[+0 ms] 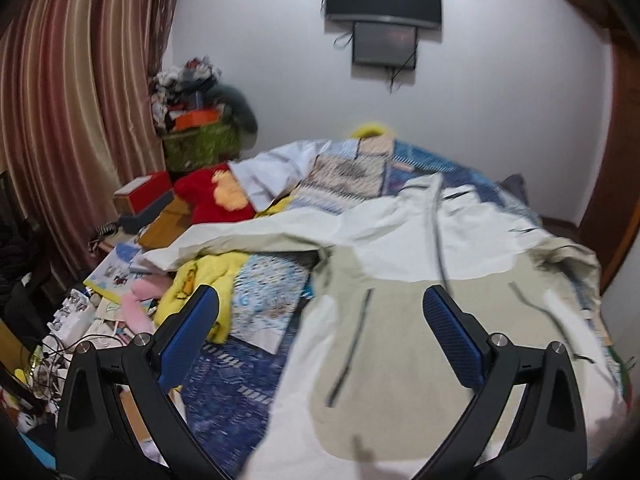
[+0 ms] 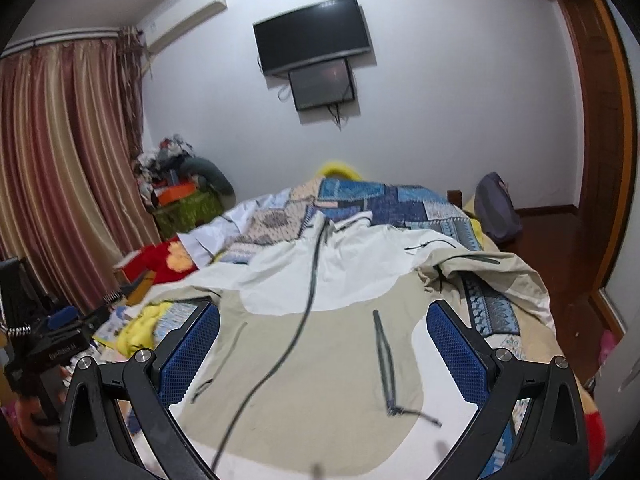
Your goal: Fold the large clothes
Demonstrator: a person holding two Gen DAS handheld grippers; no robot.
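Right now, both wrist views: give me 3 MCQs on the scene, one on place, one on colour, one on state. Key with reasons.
1. Where does the jacket lie?
A. spread on the bed
B. hung on the curtain
C. on the floor by the door

2. What colour are the pads on the gripper fingers?
A. red
B. blue
C. green

3. What state is the left gripper in?
A. shut on a sleeve
B. shut on nothing
C. open, holding nothing

Key:
1 A: the beige and white jacket lies front up across the patterned bedspread.
2 B: the textured pads are blue in both wrist views.
3 C: the fingers stand wide apart above the jacket with no cloth between them; the right gripper looks the same.
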